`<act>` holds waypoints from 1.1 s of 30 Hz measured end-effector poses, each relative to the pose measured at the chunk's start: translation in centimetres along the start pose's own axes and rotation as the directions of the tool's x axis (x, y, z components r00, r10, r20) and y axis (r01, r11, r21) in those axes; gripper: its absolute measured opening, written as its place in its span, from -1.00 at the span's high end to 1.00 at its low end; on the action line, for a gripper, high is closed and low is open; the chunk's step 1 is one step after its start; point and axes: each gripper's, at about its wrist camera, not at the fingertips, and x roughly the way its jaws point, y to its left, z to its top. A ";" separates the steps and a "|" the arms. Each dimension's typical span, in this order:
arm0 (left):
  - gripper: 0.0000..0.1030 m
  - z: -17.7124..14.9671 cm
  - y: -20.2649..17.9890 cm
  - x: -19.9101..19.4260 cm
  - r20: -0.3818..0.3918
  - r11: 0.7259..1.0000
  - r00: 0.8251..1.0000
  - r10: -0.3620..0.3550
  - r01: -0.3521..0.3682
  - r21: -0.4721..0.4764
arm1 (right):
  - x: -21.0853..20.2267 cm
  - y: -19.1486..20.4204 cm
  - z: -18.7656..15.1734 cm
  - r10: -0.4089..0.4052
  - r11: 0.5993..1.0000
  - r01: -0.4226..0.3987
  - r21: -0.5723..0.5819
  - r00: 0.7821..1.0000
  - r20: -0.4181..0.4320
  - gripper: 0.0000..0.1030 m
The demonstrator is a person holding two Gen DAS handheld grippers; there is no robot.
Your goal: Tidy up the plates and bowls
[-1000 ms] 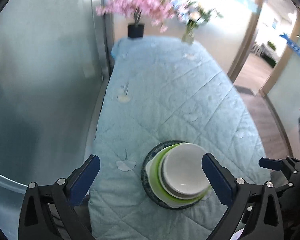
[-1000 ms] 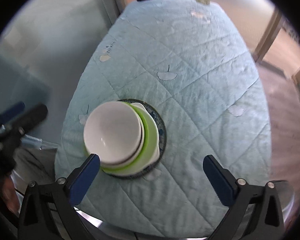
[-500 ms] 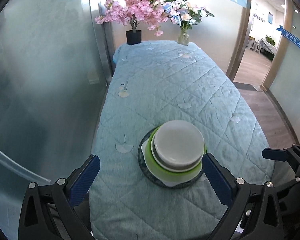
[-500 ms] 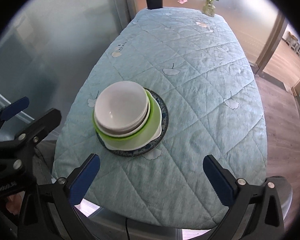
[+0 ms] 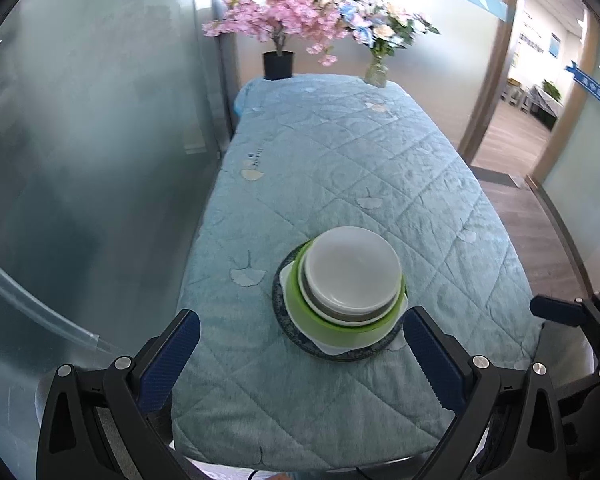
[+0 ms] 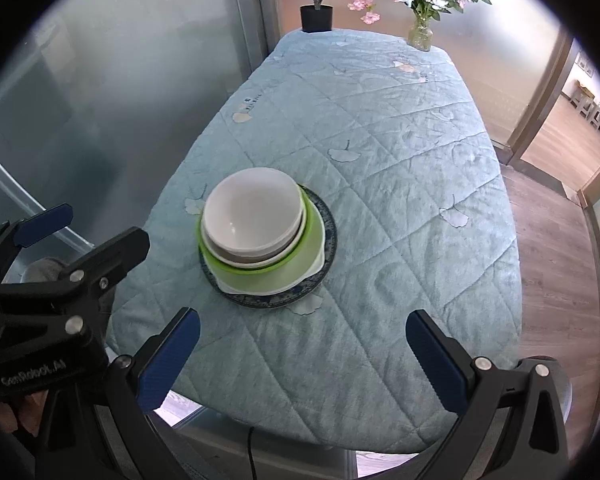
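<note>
Near the front edge of the quilted blue tablecloth (image 6: pixel 400 184) sits the stack: a white bowl (image 6: pixel 252 212) nested in a grey one, then a green bowl (image 6: pixel 284 268), a white plate and a dark blue plate (image 6: pixel 328 236) at the bottom. Compared with a second ago, both cameras have pulled back and more of the far flower pots shows. Left gripper (image 5: pixel 300 356) and right gripper (image 6: pixel 302 354) stand wide open, holding nothing. Lower dishes show only as rims.
</note>
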 end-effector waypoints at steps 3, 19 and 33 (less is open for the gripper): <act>-0.99 -0.3 0.3 -0.4 -0.003 1.000 1.000 0.004 -0.004 -0.006 | -0.1 0.3 -0.1 0.005 1.000 -0.005 -0.015 1.000 0.001 -0.99; -0.99 -0.9 0.7 -0.2 -0.040 1.000 0.999 -0.008 0.007 -0.017 | -0.5 0.4 -0.7 0.002 1.000 -0.002 0.009 1.000 0.003 -0.99; -0.99 -1.0 0.5 0.9 -0.066 1.000 0.998 -0.018 0.016 -0.019 | 0.2 0.0 -0.5 0.004 1.000 -0.004 0.009 1.000 -0.004 -0.99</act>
